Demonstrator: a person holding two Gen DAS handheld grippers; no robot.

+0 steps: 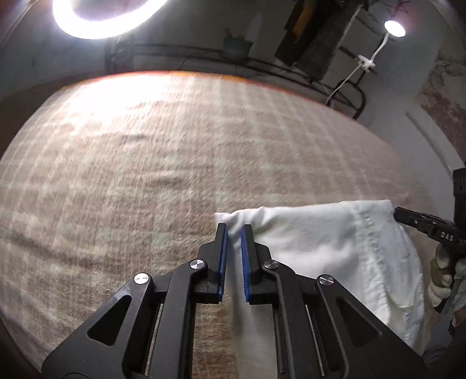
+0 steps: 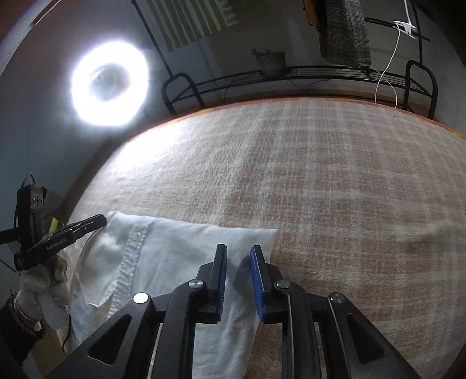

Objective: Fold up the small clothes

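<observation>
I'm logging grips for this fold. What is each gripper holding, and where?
Left gripper pinches the white shirt at its corner. Right gripper is at the opposite corner; its grip cannot be told.

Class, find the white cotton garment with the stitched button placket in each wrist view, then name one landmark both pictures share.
Left wrist view: white cotton garment lies lower right, its corner between the left hand-held gripper pads.
Right wrist view: same garment lies lower left, beneath the right hand-held gripper.
Shared landmark: glowing ring light, upper left in both.
</observation>
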